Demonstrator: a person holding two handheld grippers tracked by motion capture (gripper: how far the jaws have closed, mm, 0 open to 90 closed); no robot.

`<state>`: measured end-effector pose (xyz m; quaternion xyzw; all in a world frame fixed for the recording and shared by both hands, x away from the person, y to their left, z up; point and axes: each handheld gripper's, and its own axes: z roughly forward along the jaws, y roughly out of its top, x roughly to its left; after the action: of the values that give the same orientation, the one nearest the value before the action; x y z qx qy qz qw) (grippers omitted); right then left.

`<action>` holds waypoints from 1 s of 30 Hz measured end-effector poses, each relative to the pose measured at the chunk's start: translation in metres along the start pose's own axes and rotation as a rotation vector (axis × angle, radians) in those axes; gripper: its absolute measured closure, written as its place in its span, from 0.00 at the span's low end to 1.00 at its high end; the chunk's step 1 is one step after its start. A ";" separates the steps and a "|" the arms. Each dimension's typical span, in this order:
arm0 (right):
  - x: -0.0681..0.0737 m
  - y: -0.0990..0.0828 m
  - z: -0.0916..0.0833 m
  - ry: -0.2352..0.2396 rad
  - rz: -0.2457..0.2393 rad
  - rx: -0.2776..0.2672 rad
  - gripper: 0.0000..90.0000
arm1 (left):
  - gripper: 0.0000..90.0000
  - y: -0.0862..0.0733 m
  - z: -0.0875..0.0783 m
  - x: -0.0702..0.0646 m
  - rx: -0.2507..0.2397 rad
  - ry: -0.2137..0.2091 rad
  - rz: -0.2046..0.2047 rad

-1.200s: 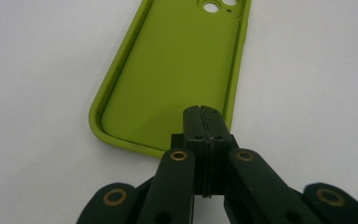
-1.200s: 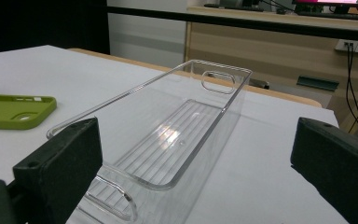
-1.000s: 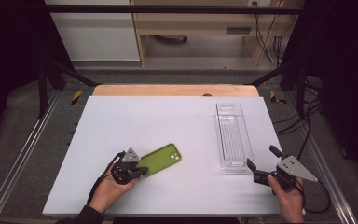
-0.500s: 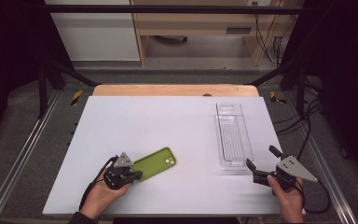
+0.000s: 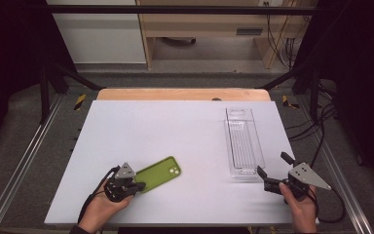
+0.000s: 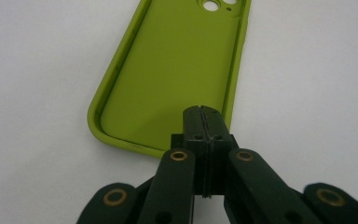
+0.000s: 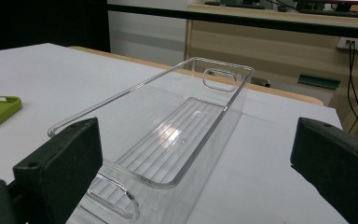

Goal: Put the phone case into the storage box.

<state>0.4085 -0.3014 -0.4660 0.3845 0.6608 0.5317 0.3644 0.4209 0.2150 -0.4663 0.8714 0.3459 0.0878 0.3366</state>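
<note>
The white table (image 5: 175,126) spreads out ahead of both grippers, its wooden far edge (image 5: 182,94) lying well beyond them. The clear plastic tray (image 5: 243,141) is the largest thing on the table: a long, narrow bin with a ribbed floor and a slot handle at each end, it lies straight ahead of the right gripper (image 5: 271,171), its near end just in front of the jaw tips without touching them. In the right gripper view the tray (image 7: 168,135) runs away between the two black jaws, which stand wide apart with nothing between them. The green phone case (image 5: 159,173) lies flat with its hollow side up, directly ahead of the left gripper (image 5: 137,185), well apart from the tray and off to the left of the right gripper. In the left gripper view the case (image 6: 177,74) stretches away from the jaws, camera cut-outs at its far end, and the jaws are pressed together over its near rim; whether they pinch that rim cannot be told. A hand (image 5: 102,209) holds the left gripper at the table's near edge, and another hand (image 5: 302,209) holds the right.
</note>
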 end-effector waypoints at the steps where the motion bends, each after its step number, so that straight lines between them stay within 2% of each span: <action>1: 0.000 0.000 0.000 -0.001 0.000 0.001 0.03 | 1.00 -0.001 0.000 0.000 -0.003 0.000 -0.003; 30: 0.002 0.000 0.001 0.009 0.003 0.006 0.03 | 1.00 -0.007 -0.005 -0.001 -0.004 -0.005 0.010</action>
<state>0.4082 -0.2996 -0.4663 0.3841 0.6633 0.5320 0.3598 0.4147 0.2205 -0.4671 0.8725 0.3407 0.0881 0.3389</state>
